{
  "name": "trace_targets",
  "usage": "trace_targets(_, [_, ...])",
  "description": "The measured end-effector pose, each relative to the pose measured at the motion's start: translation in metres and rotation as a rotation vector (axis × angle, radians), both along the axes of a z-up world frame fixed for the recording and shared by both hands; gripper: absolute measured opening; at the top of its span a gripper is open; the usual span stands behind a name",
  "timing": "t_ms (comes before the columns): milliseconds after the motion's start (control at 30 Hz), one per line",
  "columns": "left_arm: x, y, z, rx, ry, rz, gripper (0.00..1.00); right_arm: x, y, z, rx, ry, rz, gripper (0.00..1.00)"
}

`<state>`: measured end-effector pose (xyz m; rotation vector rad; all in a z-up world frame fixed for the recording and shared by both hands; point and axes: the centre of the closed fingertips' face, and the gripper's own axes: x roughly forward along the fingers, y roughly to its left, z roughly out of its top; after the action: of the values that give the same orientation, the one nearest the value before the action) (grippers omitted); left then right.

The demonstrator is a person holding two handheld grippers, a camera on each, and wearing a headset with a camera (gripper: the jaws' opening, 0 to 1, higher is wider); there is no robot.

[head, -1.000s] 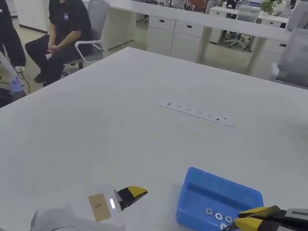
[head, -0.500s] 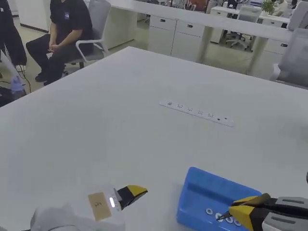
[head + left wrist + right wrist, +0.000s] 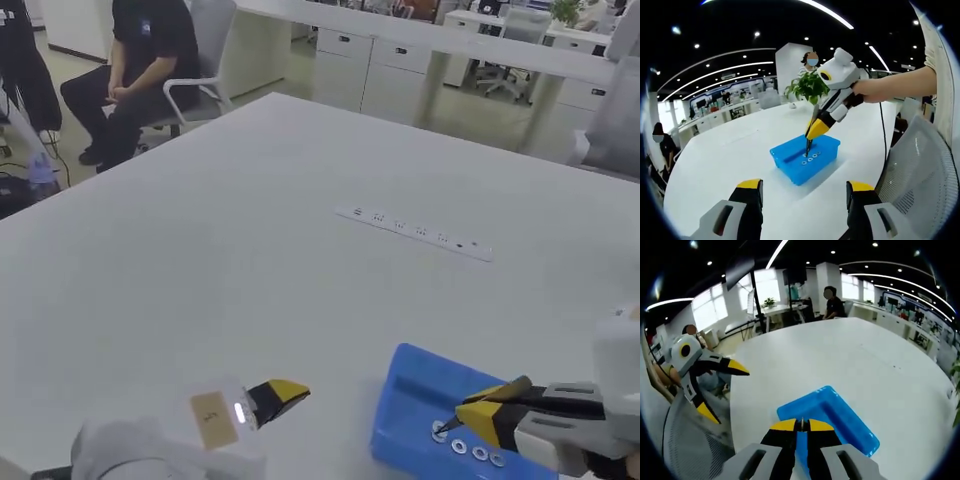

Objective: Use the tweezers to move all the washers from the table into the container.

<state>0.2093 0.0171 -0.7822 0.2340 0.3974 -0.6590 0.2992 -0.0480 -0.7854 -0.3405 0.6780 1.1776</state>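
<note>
Head view first: the blue container (image 3: 410,385) sits at the near edge of the white table (image 3: 250,250), and a short row of washers (image 3: 470,450) lies on its floor. The right gripper (image 3: 478,408) reaches in from the right, its yellow jaws pressed close on the tweezers (image 3: 448,427). The tweezers' tip points down at the washer at the left end of the row. Whether the tip actually has hold of that washer is too small to tell. The left gripper (image 3: 285,393) hovers over the table to the left of the container, apart from it, and its jaw gap can't be judged from this angle. Further back a power strip (image 3: 415,232) lies on the tabletop. Beyond the far left corner a person (image 3: 135,60) sits on a chair (image 3: 205,40).

Over to the left gripper view: its own jaws stand wide apart with nothing between them, framing the container ahead. The right gripper hangs above the box, the tweezers reaching down inside beside the washers. A plant (image 3: 807,87) stands behind.

Right gripper view now: its jaws are nearly together with only a thin slit left, and the dark tweezers are pinched in it. The container lies directly ahead, beneath the tips. Off to the left, the left gripper's yellow jaws are splayed and empty.
</note>
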Motion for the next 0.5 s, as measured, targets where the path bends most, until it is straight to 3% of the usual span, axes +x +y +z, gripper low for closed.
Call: trace_targets(500, [0.000, 0.000, 0.000, -0.001, 0.002, -0.001, 0.67, 0.015, 0.009, -0.015, -0.040, 0.023, 0.010, 0.03])
